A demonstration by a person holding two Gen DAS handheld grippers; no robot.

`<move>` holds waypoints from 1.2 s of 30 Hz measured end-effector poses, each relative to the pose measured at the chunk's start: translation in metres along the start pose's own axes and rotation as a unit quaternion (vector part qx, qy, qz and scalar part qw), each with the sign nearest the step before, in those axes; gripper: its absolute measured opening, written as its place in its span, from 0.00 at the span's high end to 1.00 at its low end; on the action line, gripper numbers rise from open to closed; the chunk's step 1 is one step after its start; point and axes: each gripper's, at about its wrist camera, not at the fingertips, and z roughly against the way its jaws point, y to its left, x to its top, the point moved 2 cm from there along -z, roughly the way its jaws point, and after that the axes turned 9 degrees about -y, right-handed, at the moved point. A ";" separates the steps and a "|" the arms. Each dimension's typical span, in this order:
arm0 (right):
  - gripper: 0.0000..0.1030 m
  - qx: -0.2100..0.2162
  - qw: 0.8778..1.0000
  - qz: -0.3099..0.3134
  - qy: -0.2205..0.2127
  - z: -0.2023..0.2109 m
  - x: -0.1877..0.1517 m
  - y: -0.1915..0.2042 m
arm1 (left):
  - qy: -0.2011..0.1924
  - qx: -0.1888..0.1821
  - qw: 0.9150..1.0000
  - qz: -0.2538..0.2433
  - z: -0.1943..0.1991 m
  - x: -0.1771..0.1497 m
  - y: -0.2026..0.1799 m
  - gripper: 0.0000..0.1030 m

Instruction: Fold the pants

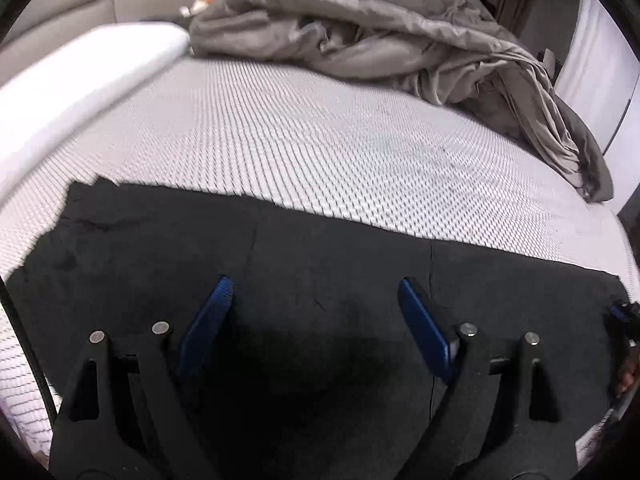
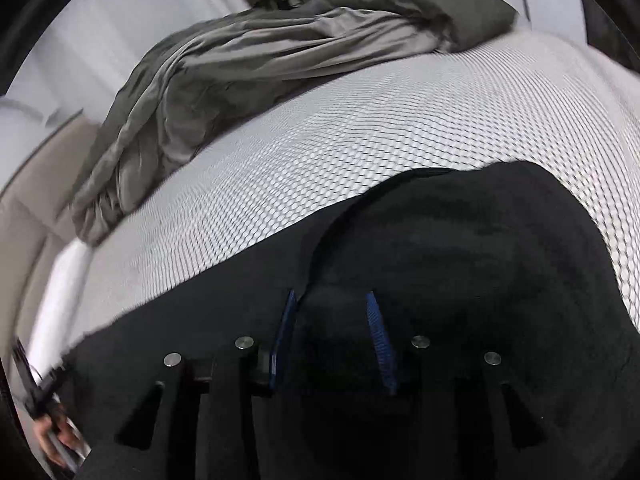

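Left tongs [image 1: 312, 300] gape wide above the black pants [image 1: 320, 248], gripping nothing; right tongs [image 2: 332, 320] half apart around a fabric hump, grip unclear. Best bite the edge squarely.

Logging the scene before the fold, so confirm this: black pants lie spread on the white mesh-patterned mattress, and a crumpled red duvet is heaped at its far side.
One detail is wrong: the crumpled duvet is grey-brown, not red, as both wrist views show. The rest stands: the black pants lie spread on the white mesh-patterned mattress, with the duvet heaped at its far side.
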 end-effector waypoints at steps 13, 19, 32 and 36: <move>0.25 0.015 0.922 0.386 0.034 0.059 -0.123 0.084 | 0.096 -0.208 0.940 -0.254 0.034 -0.112 -0.167 0.18; 0.21 -0.110 0.940 0.322 -0.007 0.090 -0.088 -0.019 | 0.090 -0.189 0.948 -0.241 0.029 -0.113 -0.158 0.08; 0.47 -0.063 0.948 0.312 -0.005 0.087 -0.078 0.003 | 0.057 -0.276 0.933 -0.223 0.059 -0.101 -0.248 0.15; 0.47 -0.080 0.927 0.367 -0.002 0.089 -0.088 -0.002 | 0.083 -0.262 0.917 -0.288 0.050 -0.130 -0.286 0.15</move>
